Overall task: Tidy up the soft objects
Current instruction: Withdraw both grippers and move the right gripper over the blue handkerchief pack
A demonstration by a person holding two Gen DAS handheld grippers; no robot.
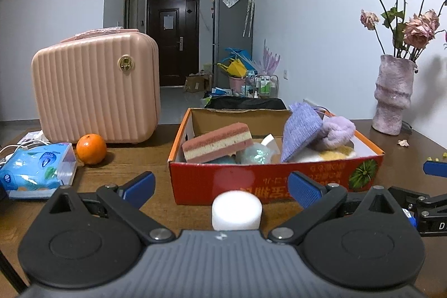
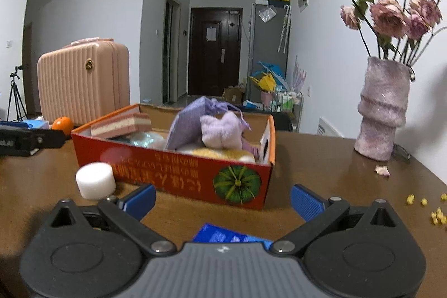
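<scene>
Task looked mostly done. Going left to right: the tissue pack (image 1: 33,169) and orange (image 1: 91,148) sat on the surface (image 1: 139,158) in front of the pink case (image 1: 95,88), neither in the box, and it was unclear whether the pack counted as a soft object. The left hand-held gripper (image 1: 220,186) was spread wide and empty, with the white foam cylinder (image 1: 237,210) standing on the surface between its fingers, just in front of the red box (image 1: 273,180) and not yet pinched. Inside the box were already the pink-and-cream sponge (image 1: 220,145), a pale green item (image 1: 254,154), the purple pouch (image 1: 301,130), a lilac fluffy item (image 1: 336,130) and something yellow-white (image 1: 335,154). The right hand-held gripper (image 2: 223,200) was also spread and empty, hovering over the surface near the box's front, with a blue packet (image 2: 223,235) below it. Likely left: 1 foam cylinder to box, maybe the packet. The vase (image 1: 394,97) stood far right, apart from it all.
</scene>
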